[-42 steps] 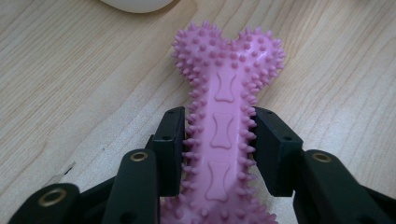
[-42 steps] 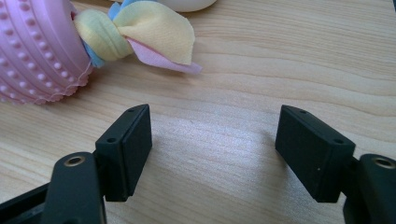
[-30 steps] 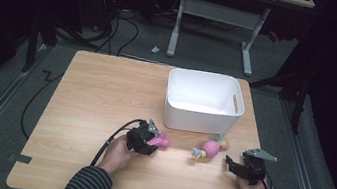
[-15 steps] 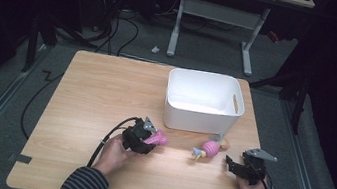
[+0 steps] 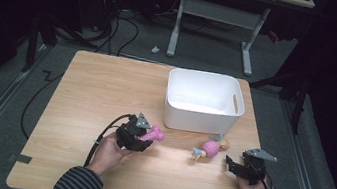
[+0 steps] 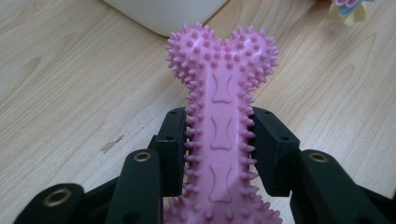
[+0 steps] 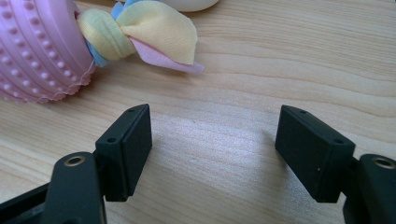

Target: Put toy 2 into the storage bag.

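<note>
Two toys: left gripper (image 6: 219,154) jaws pinch one pink bone (image 6: 219,93); right gripper (image 7: 215,149) jaws spread.

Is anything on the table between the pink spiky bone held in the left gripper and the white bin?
Nothing visible does. The left gripper is shut on the pink bone, and bare wood lies between it and the near wall of the white bin. The pink ball toy lies off to the side, nearer the open right gripper.
</note>
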